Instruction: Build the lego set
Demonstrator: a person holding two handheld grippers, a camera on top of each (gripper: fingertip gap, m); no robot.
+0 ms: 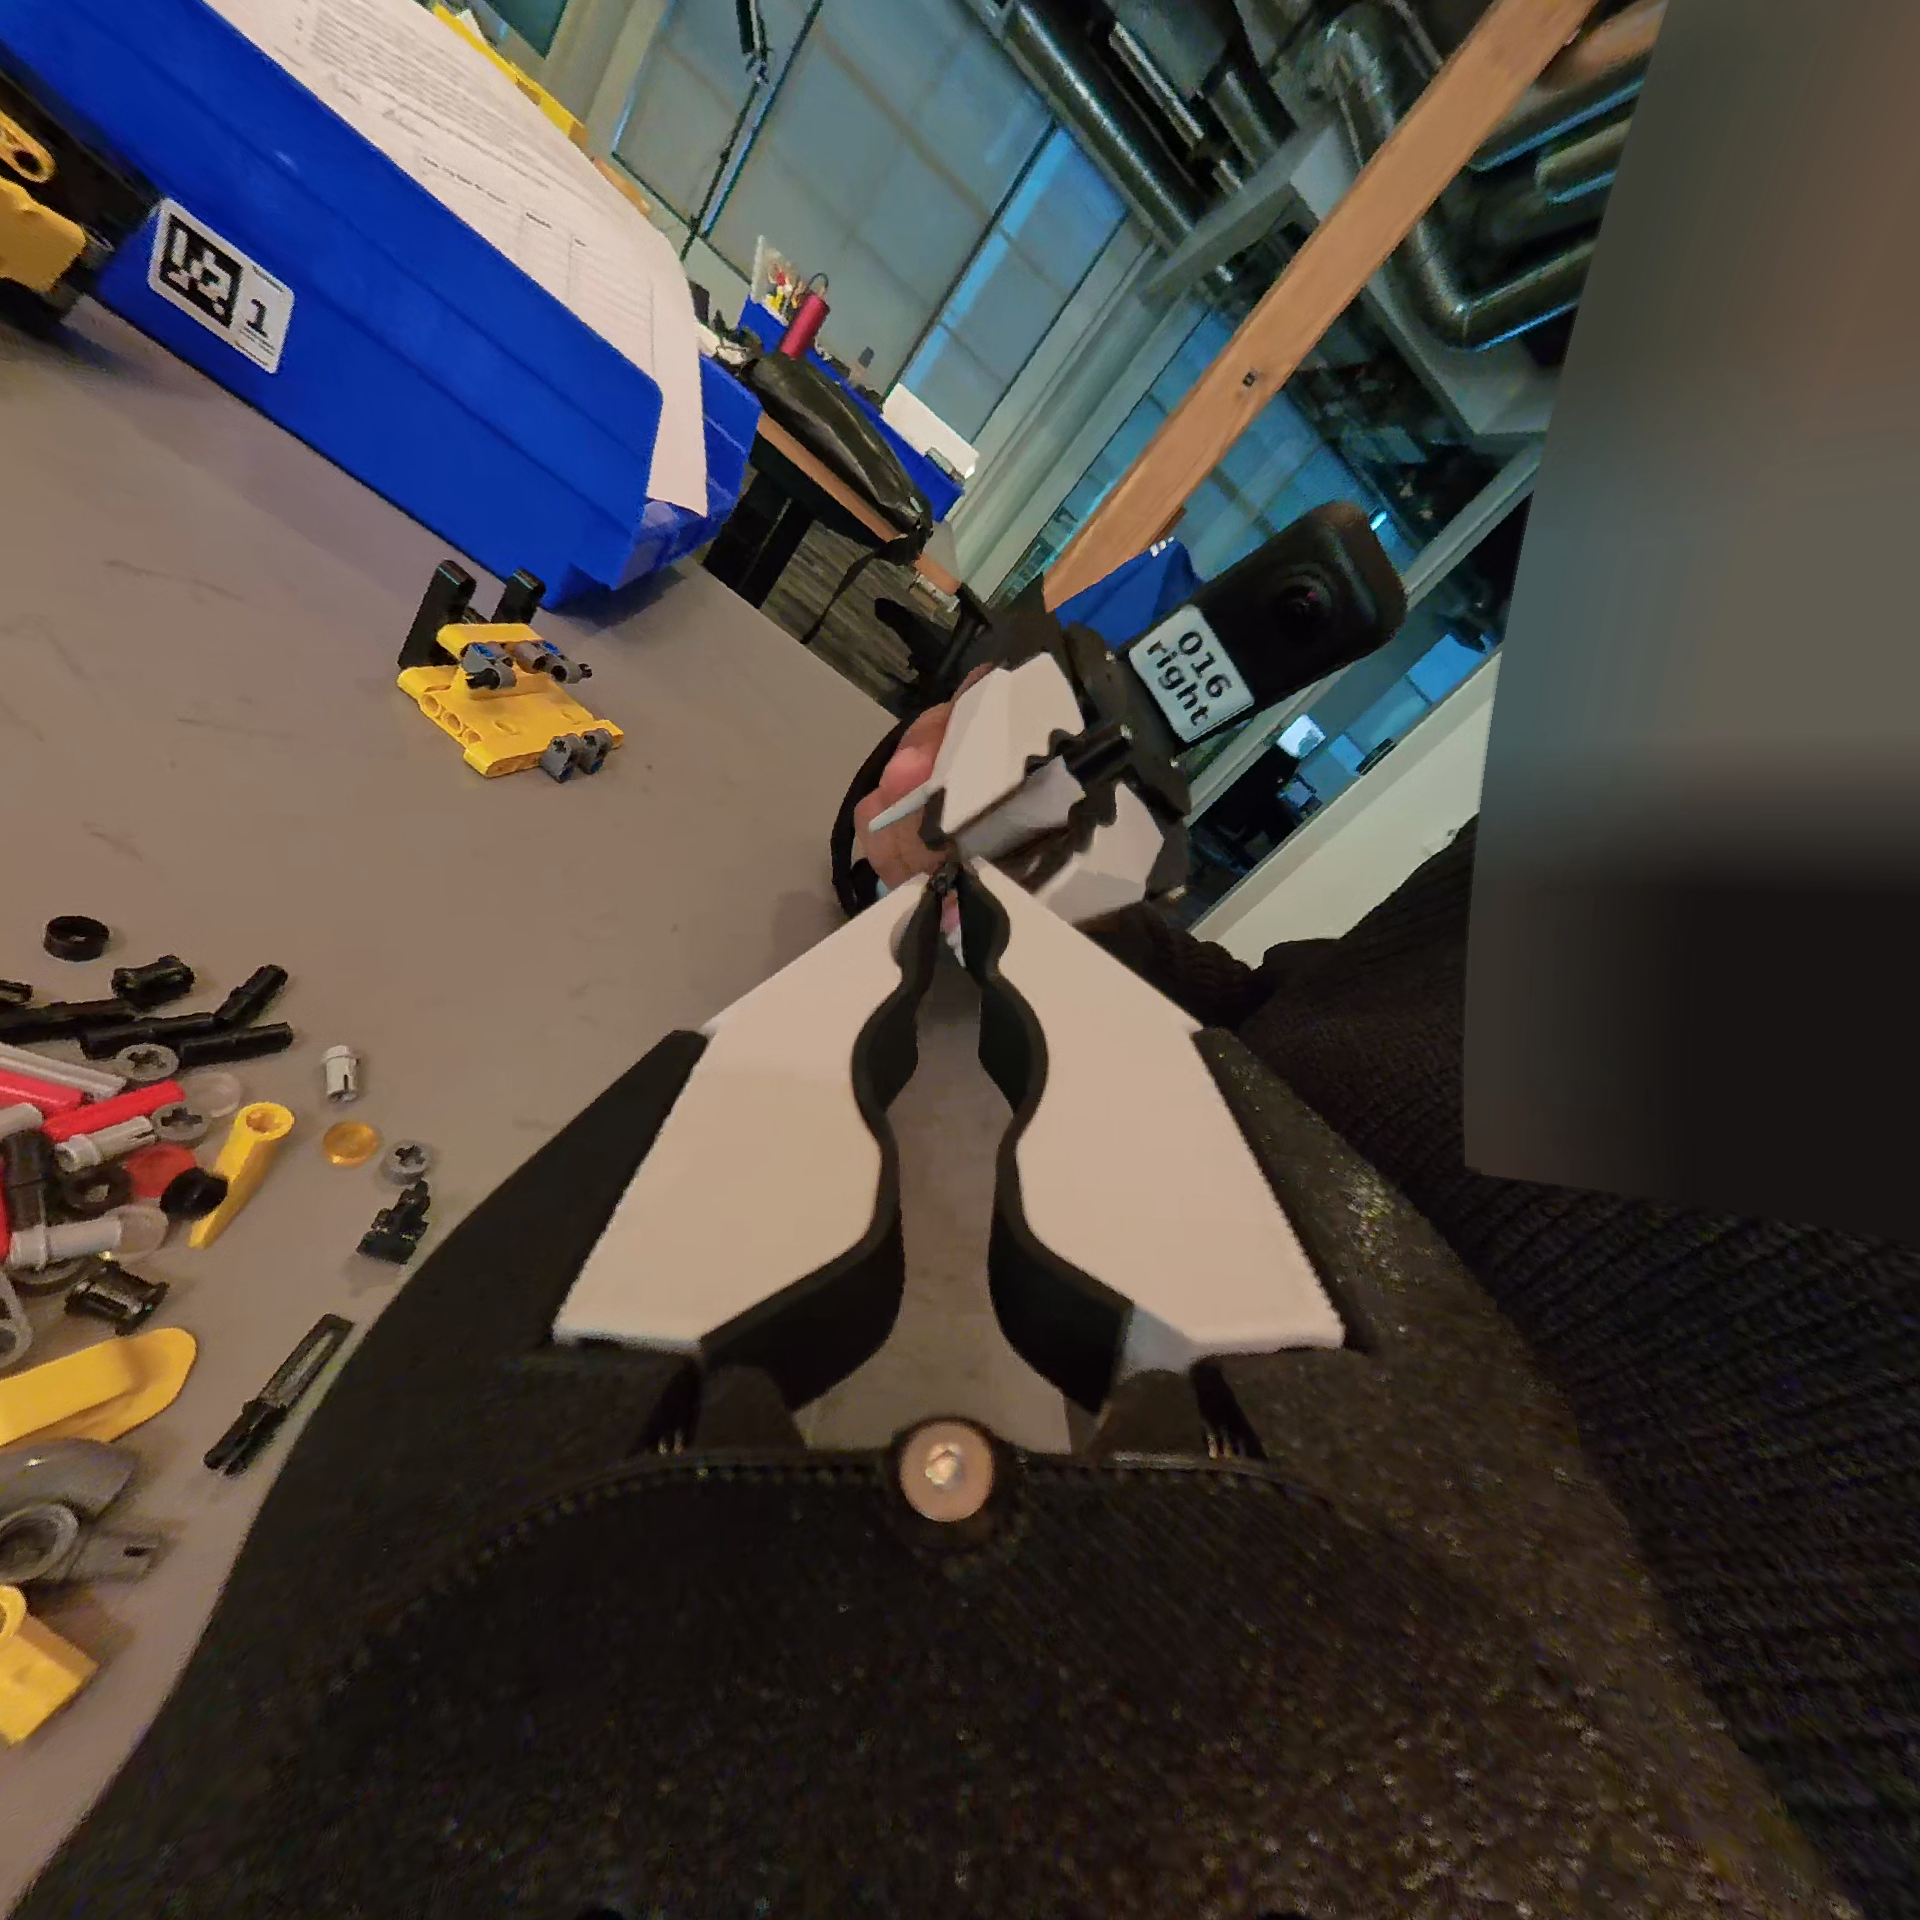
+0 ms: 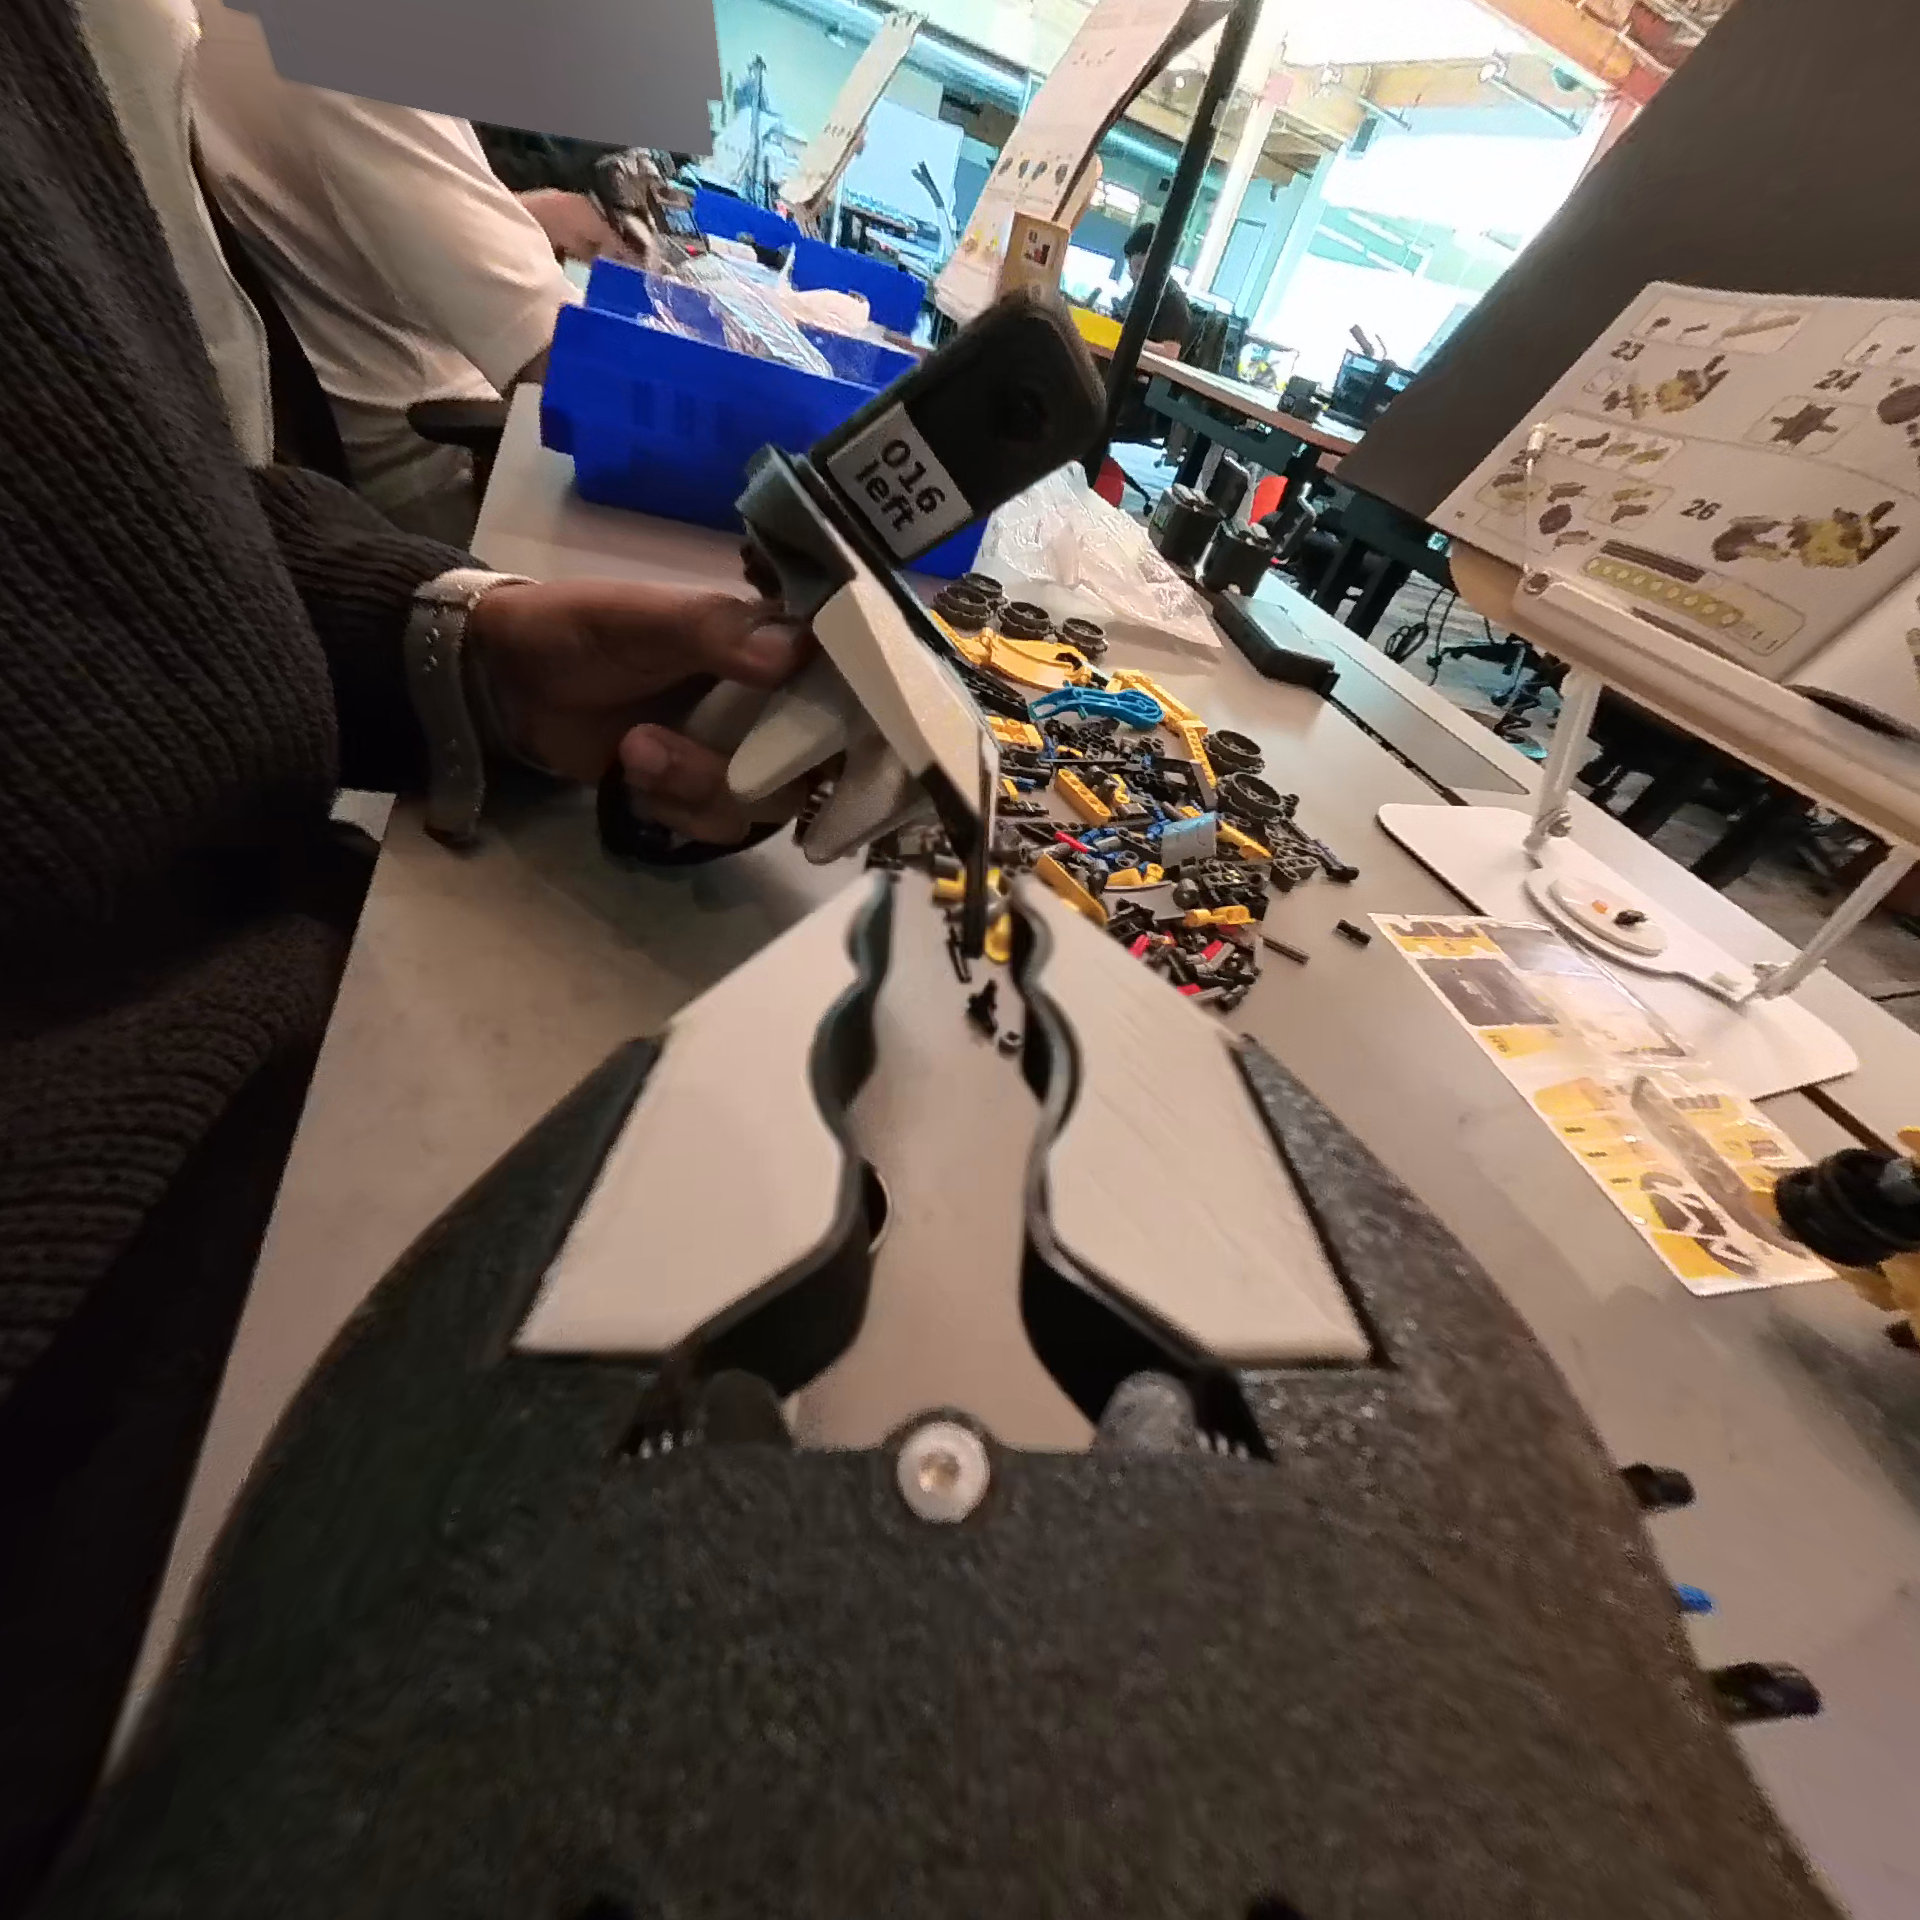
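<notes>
My left gripper (image 1: 948, 894) is held above the grey table (image 1: 312, 831), and its jaws are closed to the tips on a small dark part (image 1: 940, 881). In the right wrist view the left gripper (image 2: 977, 925) comes down from the upper left, held by a hand (image 2: 623, 686). Its tips point into the gap of my right gripper (image 2: 958, 896). The right gripper's jaws stand a little apart with nothing clearly between them. In the left wrist view the right gripper (image 1: 966, 842) faces mine, tip to tip.
A pile of loose yellow, black and blue building parts (image 2: 1122, 790) lies past the grippers and also shows at the left (image 1: 125, 1122). A small yellow and black sub-assembly (image 1: 509, 686) sits by a blue bin (image 1: 416, 343). An instruction booklet on a white stand (image 2: 1714, 468) and a leaflet (image 2: 1558, 1091) are at the right. Only a small space, under 4 cm, lies between the two pairs of fingers.
</notes>
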